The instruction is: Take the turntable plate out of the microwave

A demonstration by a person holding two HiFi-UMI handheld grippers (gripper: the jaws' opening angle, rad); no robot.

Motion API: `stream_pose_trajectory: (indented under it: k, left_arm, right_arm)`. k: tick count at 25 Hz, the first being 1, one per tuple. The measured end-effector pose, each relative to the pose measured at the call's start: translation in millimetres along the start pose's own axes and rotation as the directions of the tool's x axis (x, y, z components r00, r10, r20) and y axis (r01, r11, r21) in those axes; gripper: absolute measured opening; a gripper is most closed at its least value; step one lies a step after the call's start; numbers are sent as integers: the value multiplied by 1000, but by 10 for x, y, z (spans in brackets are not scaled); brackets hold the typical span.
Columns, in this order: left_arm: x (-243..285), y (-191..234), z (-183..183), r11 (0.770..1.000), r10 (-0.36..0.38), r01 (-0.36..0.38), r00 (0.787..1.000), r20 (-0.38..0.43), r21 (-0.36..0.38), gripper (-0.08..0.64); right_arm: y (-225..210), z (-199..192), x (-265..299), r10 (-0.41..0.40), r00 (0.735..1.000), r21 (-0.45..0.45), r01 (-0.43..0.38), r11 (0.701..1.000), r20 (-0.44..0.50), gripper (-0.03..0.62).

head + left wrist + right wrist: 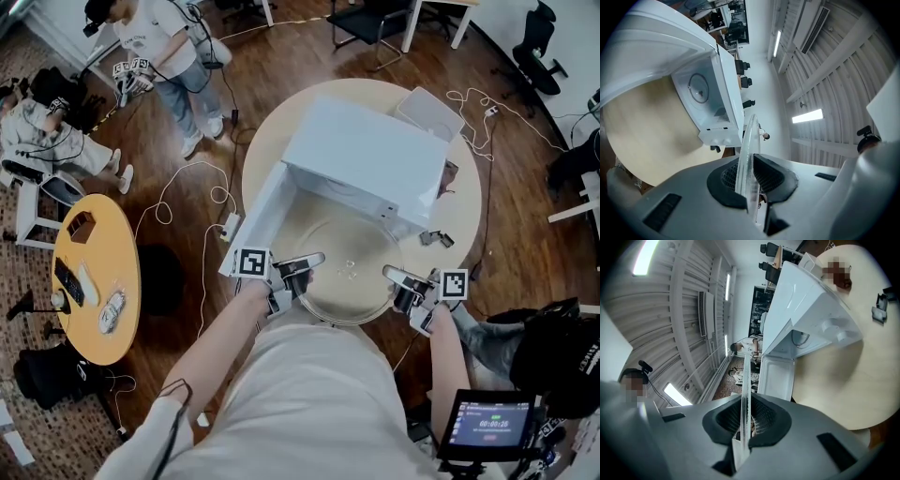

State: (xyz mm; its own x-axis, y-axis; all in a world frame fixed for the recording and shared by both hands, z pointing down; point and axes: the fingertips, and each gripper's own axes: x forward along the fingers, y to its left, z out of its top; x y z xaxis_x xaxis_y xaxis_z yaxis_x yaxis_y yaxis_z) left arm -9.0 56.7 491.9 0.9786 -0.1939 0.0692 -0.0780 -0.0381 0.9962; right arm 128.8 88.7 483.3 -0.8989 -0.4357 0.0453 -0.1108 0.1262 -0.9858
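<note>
In the head view, my left claw (305,269) and my right claw (401,283) hold the turntable plate (345,272) from two opposite sides, the left one on its left rim and the right one on its right rim. The clear glass plate lies flat between them, in front of the open mouth of the white microwave (370,159) and over the near part of the round table (272,141). The microwave door (255,220) stands open on the left side, just beside my left claw. I cannot tell if the far rim of the plate is inside the mouth. In the left gripper view, the rim of the plate (750,150) goes edge-on between the dark pads (773,176), and the left claw (751,180) is clamped on it; the microwave (710,93) and the table (647,131) are behind. In the right gripper view, the plate (746,390) is seen again as a thin edge between the pads, and the right claw (746,423) is pressed tight on it, with the microwave (806,319) standing on the table (855,380) beyond.
</note>
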Motion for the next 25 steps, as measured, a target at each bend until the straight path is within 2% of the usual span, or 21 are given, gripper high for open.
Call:
stream_pose_trajectory:
  k: [6,15,22,25]
  left_arm:
    - [6,126,9,1000,18,-18,1000,6,-14,43]
    - [44,221,5,1000,23,-23,1000,18,-19,43]
    - [58,289,-4,999,25,-23,999,35,-49,43]
    - [52,380,-17,998,45,-43,998,36,-49,43]
  right_arm:
    - [-82,10,0,-20,1000,17,20,1000,-5,31]
    - [-169,23,-10,-12,1000,32,12,999,5,31]
    - [-261,22,1,-4,1000,47,3,999,27,31]
    - [-336,4,-11,-12,999,62,10,998,31,31]
